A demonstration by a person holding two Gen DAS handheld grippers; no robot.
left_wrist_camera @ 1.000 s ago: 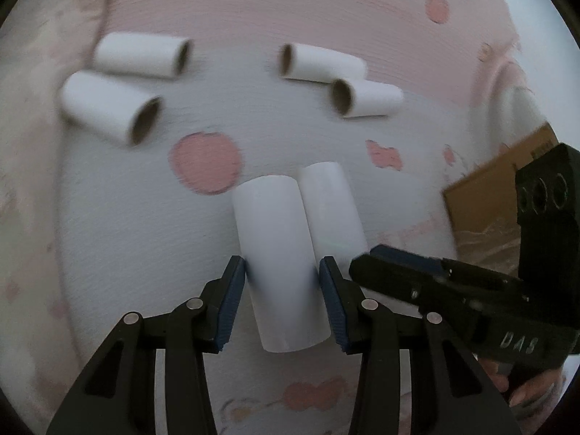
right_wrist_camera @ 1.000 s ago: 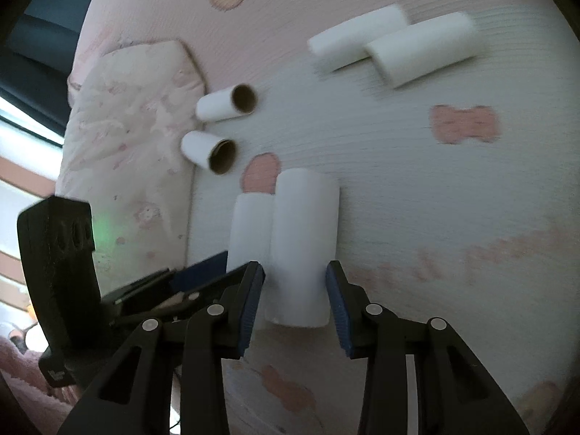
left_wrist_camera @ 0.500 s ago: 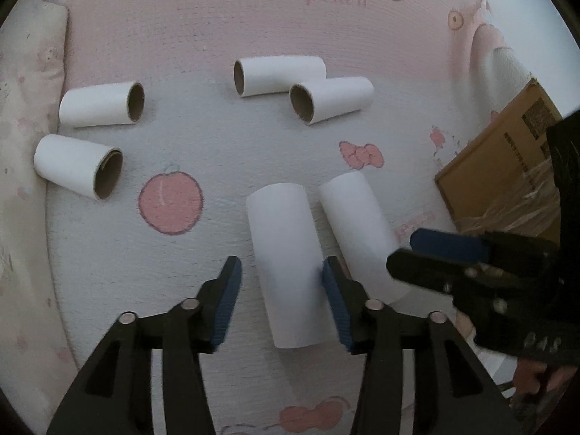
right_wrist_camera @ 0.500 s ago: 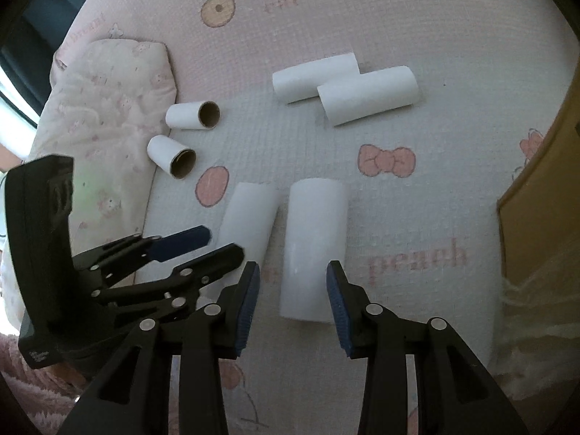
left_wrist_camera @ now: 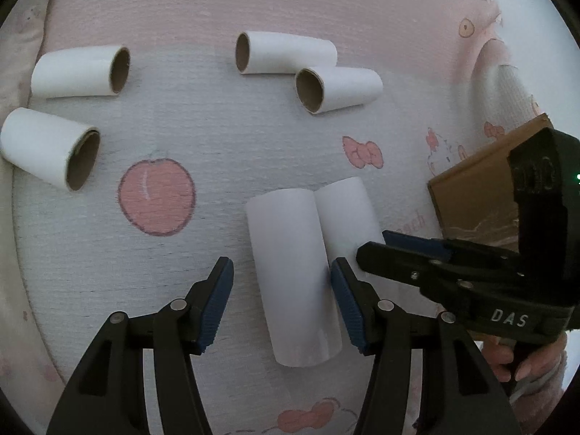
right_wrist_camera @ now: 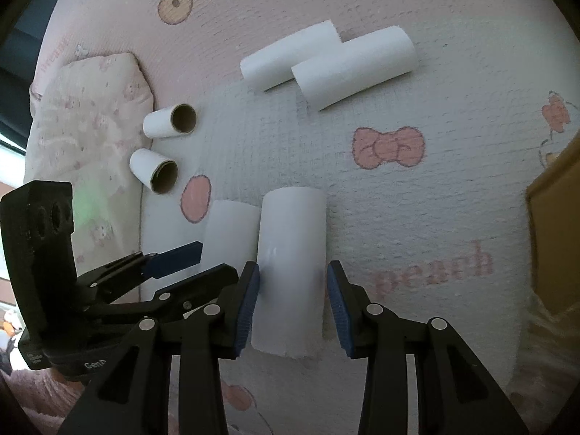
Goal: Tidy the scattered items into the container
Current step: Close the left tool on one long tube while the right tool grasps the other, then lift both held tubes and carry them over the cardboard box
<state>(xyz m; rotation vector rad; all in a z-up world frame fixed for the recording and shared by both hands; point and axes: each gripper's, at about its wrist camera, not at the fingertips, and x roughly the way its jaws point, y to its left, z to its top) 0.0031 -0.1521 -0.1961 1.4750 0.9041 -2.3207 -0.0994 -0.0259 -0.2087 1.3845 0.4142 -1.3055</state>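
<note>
A pink-and-white blanket (left_wrist_camera: 217, 137) printed with peaches and bows is carrying six white cardboard tubes (left_wrist_camera: 293, 275) lying in pairs ahead of the tools, a brown cardboard box (left_wrist_camera: 471, 195) sitting to their right.

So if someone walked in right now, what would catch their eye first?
Two white paper tubes lying side by side at the centre: the left hand-held gripper straddles one tube, the right hand-held gripper the other tube. Four more tubes lie beyond in two pairs, and a cardboard box sits at the right.
</note>
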